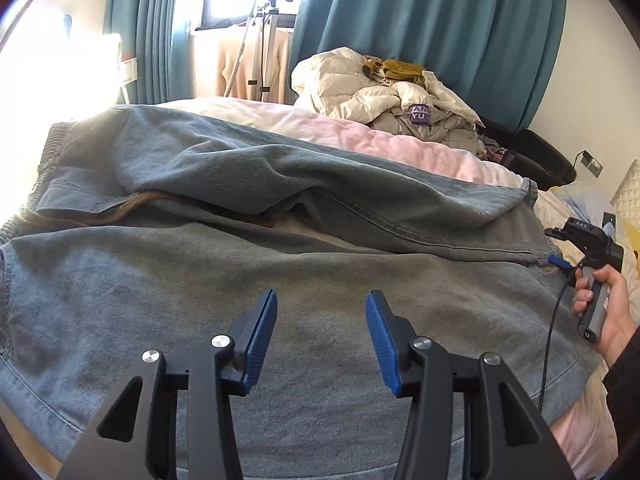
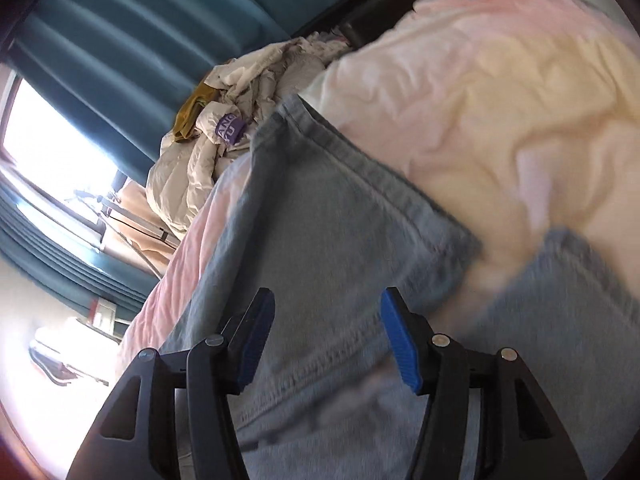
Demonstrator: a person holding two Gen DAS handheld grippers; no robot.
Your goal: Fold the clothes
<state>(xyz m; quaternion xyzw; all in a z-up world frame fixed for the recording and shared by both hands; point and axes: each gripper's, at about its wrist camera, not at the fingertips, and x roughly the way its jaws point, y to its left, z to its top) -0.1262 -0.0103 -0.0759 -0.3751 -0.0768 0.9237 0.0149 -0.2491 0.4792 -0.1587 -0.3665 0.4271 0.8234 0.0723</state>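
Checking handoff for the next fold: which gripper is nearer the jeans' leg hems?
Right. The right gripper hangs open just by the jeans' leg hems at the bed's right side. The left gripper is open over mid-leg denim, farther from them.

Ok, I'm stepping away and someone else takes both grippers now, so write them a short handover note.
Left gripper: open, nothing between its pads, above the jeans.
Right gripper: open, over the denim at the leg ends, gripping nothing.
Jeans lie across the bed, one leg folded over the other. Unfolded clothes pile sits at the far side.
Left: fold the jeans shorter, then tackle the pile.
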